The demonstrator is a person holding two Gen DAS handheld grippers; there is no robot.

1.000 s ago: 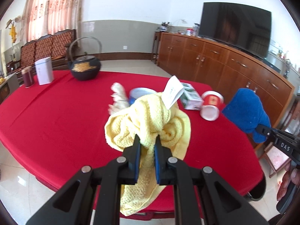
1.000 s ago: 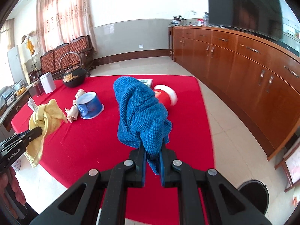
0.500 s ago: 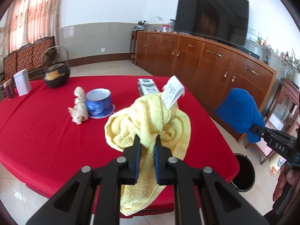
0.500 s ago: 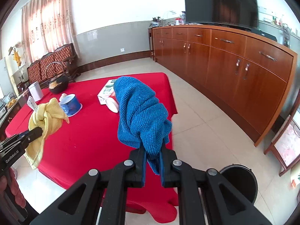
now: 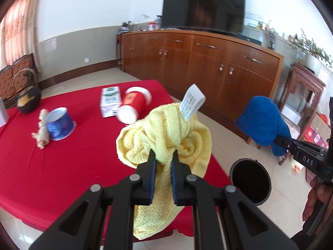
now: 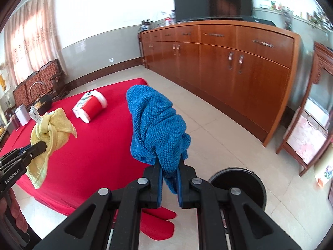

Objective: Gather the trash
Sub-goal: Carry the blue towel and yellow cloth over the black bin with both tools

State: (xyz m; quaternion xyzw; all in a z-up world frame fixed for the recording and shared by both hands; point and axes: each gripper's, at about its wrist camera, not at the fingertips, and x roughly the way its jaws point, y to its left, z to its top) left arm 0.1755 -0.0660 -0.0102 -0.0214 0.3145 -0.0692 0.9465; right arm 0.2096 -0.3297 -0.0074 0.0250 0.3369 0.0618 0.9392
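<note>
Up front in the left wrist view, the left tool point(image 5: 163, 156) pinches a yellow cloth point(image 5: 166, 133) above the red bench point(image 5: 62, 162) — a black bin point(image 5: 250, 184) stands on the floor beside it. Right wrist view: the right tool point(image 6: 169, 166) pinches a blue cloth point(image 6: 156, 125) — near the bin point(image 6: 237, 184).

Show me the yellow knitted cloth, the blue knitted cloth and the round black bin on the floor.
yellow knitted cloth point(image 5: 166, 133), left wrist view, knotted middle
blue knitted cloth point(image 6: 156, 125), right wrist view, bunched middle
round black bin point(image 5: 249, 181), left wrist view, dark opening
</note>
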